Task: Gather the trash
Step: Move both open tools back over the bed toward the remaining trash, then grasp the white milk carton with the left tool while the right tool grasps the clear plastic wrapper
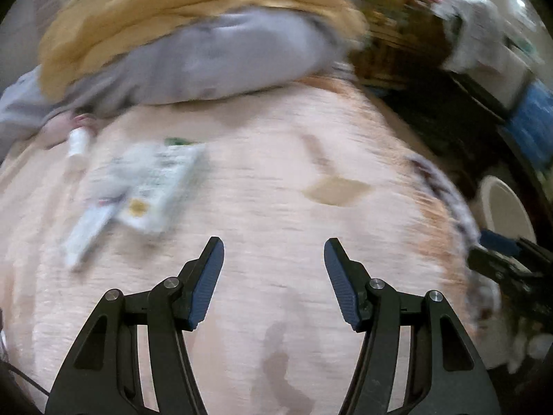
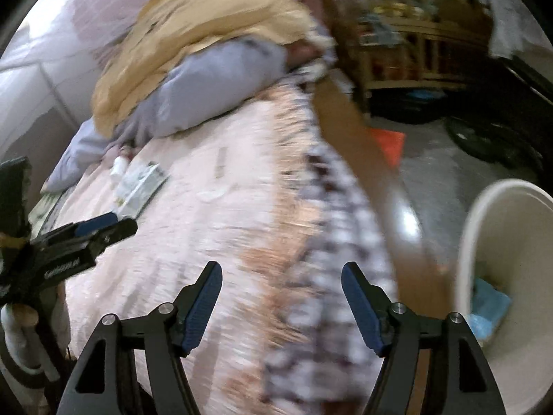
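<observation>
Trash lies on a pink bedspread: a flat white printed packet, a white tube beside it and a small white bottle near the pillows. They also show in the right wrist view, the packet and the bottle. My left gripper is open and empty above the bed, right of the packet. My right gripper is open and empty over the bed's right edge. A cream bin with blue trash inside stands on the floor at right.
A grey pillow and a mustard blanket are piled at the bed's head. A wooden bed rail runs along the right side. Cluttered shelves stand beyond. The left gripper shows at left in the right wrist view.
</observation>
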Demonstrator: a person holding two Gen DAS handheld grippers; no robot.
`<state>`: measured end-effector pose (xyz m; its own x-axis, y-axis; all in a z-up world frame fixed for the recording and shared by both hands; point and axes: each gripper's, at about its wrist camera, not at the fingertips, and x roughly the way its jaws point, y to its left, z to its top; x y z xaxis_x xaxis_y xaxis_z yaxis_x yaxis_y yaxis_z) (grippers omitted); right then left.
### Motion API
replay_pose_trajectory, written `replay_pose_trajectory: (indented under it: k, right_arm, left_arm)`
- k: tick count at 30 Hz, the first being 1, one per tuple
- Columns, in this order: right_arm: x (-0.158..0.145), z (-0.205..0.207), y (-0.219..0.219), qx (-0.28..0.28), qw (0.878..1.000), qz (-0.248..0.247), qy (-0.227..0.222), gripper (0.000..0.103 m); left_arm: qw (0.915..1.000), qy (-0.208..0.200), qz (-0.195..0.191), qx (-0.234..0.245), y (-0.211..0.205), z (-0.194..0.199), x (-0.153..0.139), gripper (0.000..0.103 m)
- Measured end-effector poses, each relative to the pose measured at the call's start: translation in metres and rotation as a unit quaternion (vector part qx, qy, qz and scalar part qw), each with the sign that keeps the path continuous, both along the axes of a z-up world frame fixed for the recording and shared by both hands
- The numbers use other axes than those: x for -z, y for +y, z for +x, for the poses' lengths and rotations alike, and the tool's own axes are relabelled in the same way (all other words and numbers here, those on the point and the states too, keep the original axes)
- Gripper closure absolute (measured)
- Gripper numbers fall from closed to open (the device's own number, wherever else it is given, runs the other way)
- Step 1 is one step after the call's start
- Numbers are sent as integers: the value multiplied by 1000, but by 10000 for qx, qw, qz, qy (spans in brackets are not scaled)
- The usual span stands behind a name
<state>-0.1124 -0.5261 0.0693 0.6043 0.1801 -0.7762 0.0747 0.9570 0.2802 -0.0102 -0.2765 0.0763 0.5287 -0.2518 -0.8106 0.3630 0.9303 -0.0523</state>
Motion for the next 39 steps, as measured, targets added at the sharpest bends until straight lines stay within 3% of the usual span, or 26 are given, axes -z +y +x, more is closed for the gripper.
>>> replay_pose_trajectory:
  k: [8, 19, 22, 25, 31, 35, 39]
  right_arm:
    - [1, 46, 56, -617, 9981, -50, 23, 32]
    - [3, 86, 89, -889, 9959, -167, 75, 32]
    - [5, 91, 91, -884, 9958, -185, 117, 32]
    - [7, 95, 97, -922, 9955, -178, 155, 32]
    - [9, 108, 118, -1150, 9932, -113, 125, 32]
    - [15, 128, 147, -1435, 9896, 29, 133, 32]
    - [18, 152, 174, -1599, 9870, 131, 130, 32]
  left_arm:
    - [9970, 71, -91, -767, 79, 61, 16, 44]
    - [9979, 469, 329, -300, 50, 122, 52, 43]
    - [9976, 546, 292, -320, 48, 123, 55, 45]
    - [9975, 660, 19, -266, 59, 111, 49, 47]
    - [9985, 388, -132, -360, 120, 68, 12, 49]
    - [9958, 145, 162, -895, 173, 70, 4, 49]
    - [9892, 344, 210, -1408, 213, 94, 23, 49]
